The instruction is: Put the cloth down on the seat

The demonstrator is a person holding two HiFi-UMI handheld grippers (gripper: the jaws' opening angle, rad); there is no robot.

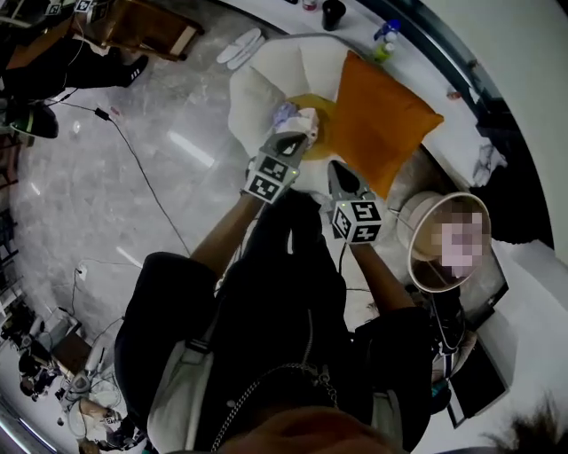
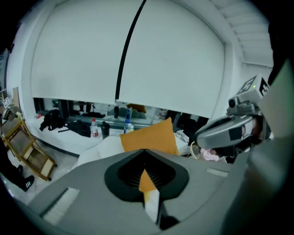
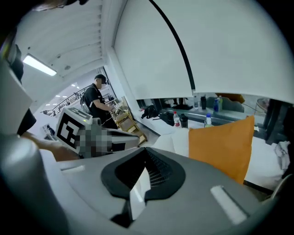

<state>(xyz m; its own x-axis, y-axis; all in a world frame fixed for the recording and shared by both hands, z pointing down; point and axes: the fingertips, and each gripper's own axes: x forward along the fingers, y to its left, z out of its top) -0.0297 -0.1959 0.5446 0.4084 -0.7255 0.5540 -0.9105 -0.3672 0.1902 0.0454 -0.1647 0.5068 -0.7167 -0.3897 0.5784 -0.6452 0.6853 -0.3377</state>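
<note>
While both were held out side by side over the seat, the left gripper (image 1: 293, 140) had its jaws pressed together with nothing between them. The right gripper (image 1: 337, 167) likewise showed its jaws closed and empty. Just beyond the left gripper's tips, the pale cloth (image 1: 295, 115) lay bunched on the yellow seat pad (image 1: 321, 113) of the white chair (image 1: 266, 75), apart from both grippers. Ahead and to the right of the right gripper, an orange cushion (image 1: 382, 120) stood propped against the chair's back. Off to that gripper's right, near its marker cube, stood a round mirror (image 1: 426, 266). Farther out, past the chair, a white tabletop (image 1: 359, 31) carried bottles (image 1: 383, 40) and a dark cup (image 1: 334, 13).
</note>
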